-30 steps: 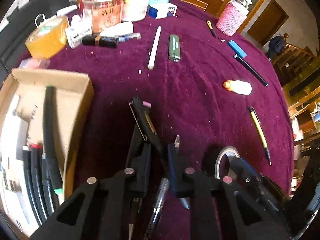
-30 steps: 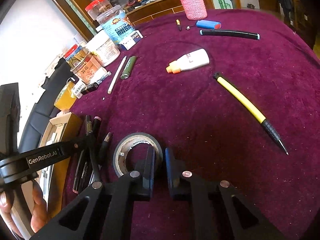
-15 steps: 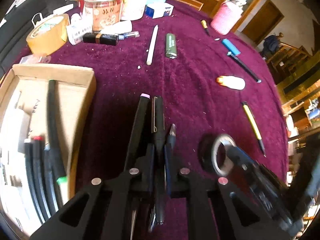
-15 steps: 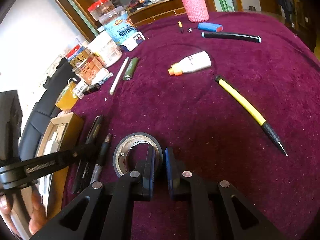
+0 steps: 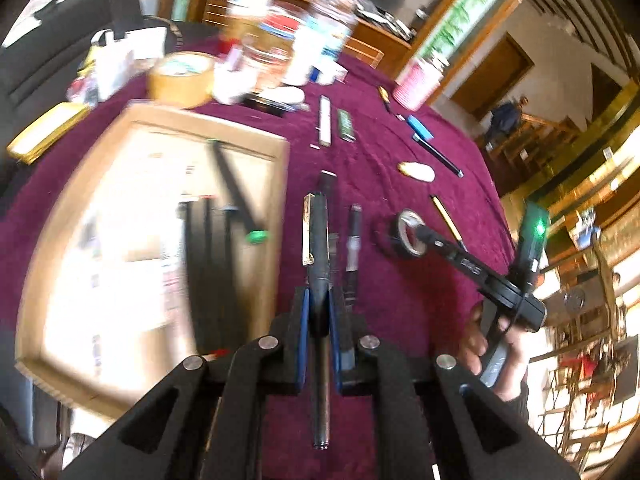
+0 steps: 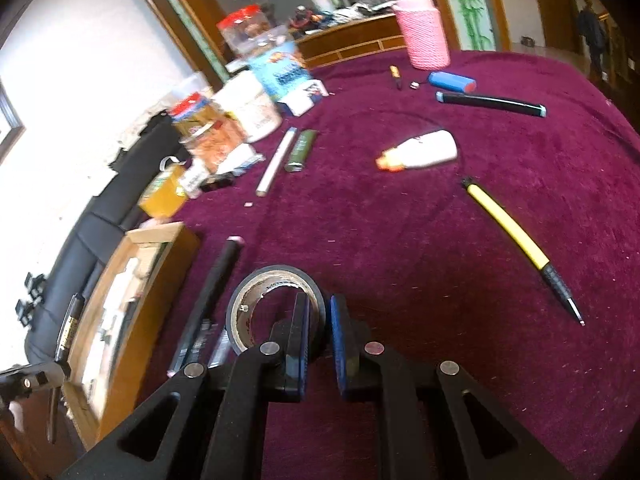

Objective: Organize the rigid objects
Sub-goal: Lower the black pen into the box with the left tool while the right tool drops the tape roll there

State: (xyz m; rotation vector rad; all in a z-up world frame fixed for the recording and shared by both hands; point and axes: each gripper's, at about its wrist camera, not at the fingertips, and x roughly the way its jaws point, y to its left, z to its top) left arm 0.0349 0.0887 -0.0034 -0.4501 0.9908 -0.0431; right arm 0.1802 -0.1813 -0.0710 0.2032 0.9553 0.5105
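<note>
The left gripper is clenched on a black clip pen, lifted off the maroon cloth table, long axis pointing away along the fingers, beside the cardboard box. The right gripper pinches the wall of a black tape roll lying near the table's near edge.

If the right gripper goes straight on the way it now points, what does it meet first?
The right gripper is already shut on the near wall of the black tape roll; beyond, probably bare purple tablecloth.

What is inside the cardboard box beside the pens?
Inside the cardboard box lie several black markers, one with a green cap, on white papers. The blur hides the rest.
</note>
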